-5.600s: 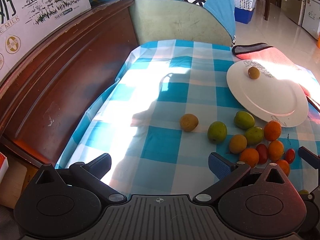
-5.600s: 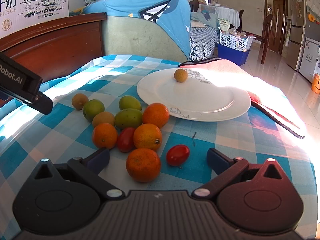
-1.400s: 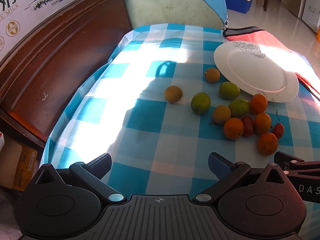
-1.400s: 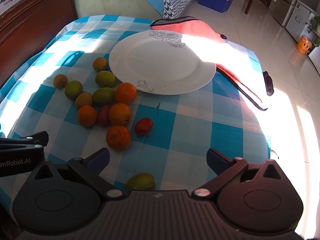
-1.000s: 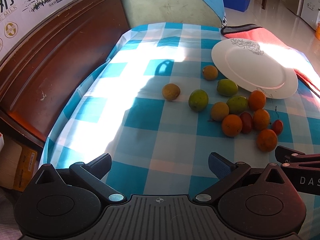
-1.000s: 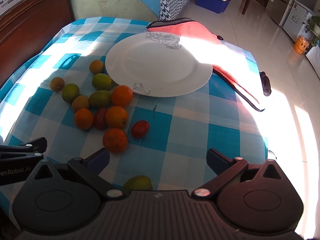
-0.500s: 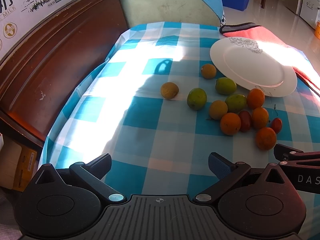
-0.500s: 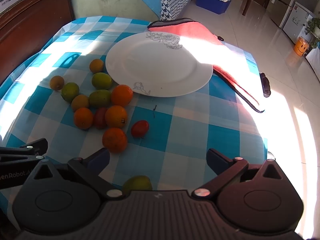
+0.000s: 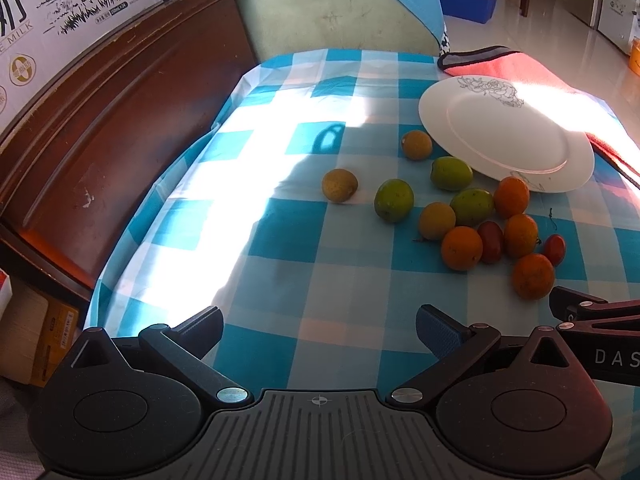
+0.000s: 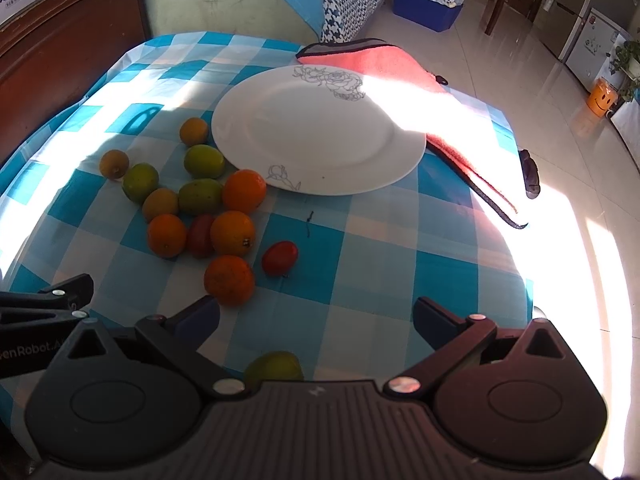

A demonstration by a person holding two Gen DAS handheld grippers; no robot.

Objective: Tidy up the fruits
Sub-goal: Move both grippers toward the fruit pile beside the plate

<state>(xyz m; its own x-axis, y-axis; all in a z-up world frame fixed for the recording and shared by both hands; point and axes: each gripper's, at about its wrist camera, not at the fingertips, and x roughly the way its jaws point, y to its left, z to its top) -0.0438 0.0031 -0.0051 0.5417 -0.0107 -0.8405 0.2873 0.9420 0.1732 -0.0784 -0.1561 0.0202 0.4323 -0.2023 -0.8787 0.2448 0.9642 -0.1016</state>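
Both grippers hold steady, jaws wide, empty.

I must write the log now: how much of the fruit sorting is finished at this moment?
Nothing looks done: the white plate holds no fruit. Nothing is in hand; the left gripper and right gripper are open. The whole cluster, from the nearest orange to the red tomato, lies on the checked cloth.

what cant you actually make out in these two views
- Green fruit, right wrist view: lower half hidden behind the right gripper body; kind unclear.
- Milk carton, left wrist view: cut off by the left edge, print partly readable.
- Plate far rim, left wrist view: washed out by sun glare.
- Left gripper: open, nothing between its fingers.
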